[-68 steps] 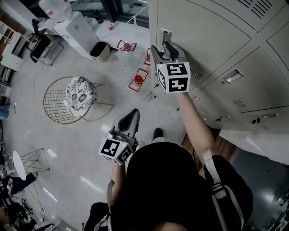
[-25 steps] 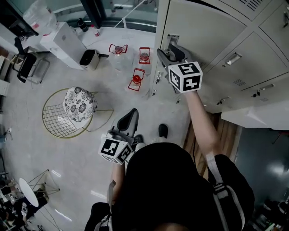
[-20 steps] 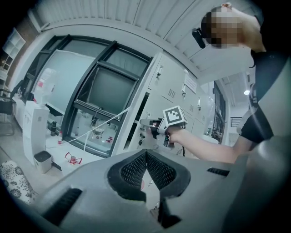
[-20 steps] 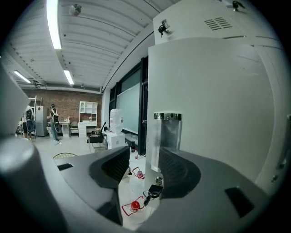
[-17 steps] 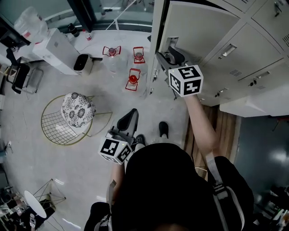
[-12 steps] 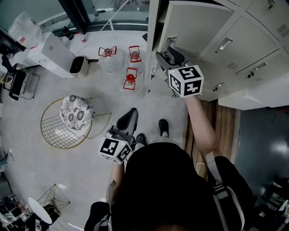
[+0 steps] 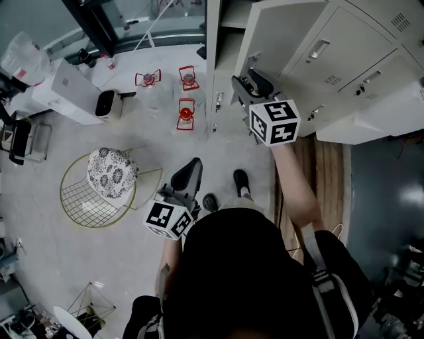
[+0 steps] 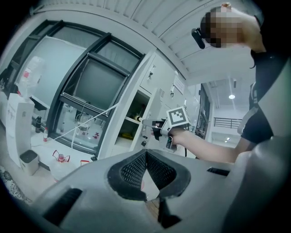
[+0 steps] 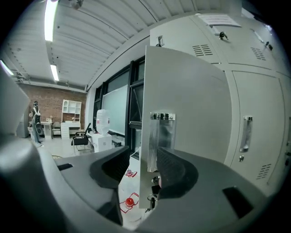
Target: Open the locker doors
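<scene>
The grey locker door [image 7: 291, 33] stands swung out from its frame, and the dark locker inside [image 7: 225, 16] shows beside it. My right gripper [image 7: 246, 81] is at the door's metal handle [image 7: 252, 63]. In the right gripper view the door [image 9: 186, 100] fills the middle and the gripper [image 9: 143, 157] straddles its free edge. Its jaws stand apart: the right one lies against the chrome handle [image 9: 163, 134], and a gap shows left of the edge. My left gripper [image 7: 191, 171] hangs low by the person's body, shut [image 8: 146, 154] on nothing.
Closed locker doors [image 7: 361, 56] continue to the right. On the floor stand a wire chair with a patterned cushion [image 7: 109, 173], three red lantern-like stands [image 7: 185, 111], a white box unit [image 7: 66, 89] and a small bin [image 7: 106, 102]. The person's shoe [image 7: 240, 180] is below the door.
The locker door has swung further out with my right gripper at its handle, and the dark inside now shows. The left gripper has stayed where it was.
</scene>
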A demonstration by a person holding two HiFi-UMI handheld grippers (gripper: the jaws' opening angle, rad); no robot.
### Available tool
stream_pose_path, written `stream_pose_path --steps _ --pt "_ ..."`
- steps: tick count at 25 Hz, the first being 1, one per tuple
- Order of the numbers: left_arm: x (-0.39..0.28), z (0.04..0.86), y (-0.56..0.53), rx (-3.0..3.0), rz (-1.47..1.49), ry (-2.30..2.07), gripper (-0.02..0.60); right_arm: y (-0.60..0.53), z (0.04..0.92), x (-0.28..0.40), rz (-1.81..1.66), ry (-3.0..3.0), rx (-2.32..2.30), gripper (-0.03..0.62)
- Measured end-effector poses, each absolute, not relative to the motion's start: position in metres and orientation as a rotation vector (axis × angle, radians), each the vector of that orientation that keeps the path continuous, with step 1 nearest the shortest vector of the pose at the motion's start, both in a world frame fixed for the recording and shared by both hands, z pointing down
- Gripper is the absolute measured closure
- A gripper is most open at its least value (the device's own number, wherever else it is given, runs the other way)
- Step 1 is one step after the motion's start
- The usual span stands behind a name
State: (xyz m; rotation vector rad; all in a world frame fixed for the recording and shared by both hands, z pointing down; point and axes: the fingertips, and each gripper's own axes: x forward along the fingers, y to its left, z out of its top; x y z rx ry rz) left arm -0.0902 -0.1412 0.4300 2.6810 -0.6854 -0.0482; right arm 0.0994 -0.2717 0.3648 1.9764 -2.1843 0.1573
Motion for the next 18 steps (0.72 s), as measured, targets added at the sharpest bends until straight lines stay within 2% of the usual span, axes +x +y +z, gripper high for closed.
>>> stream_pose_path --steps 3,13,18 --pt "-0.091 0.43 -0.141 2.685 -0.046 -0.661 0.565 -0.266 0.365 0.101 0.151 -2.155 2.011 0.406" --pt "-0.084 0.428 -0.138 2.708 -0.046 -0.566 0.565 -0.242 0.363 0.115 0.154 -2.077 2.093 0.473" --pt "-0.081 0.43 -0.133 2.714 -0.041 -0.524 0.565 -0.231 0.362 0.118 0.149 -2.056 2.119 0.474"
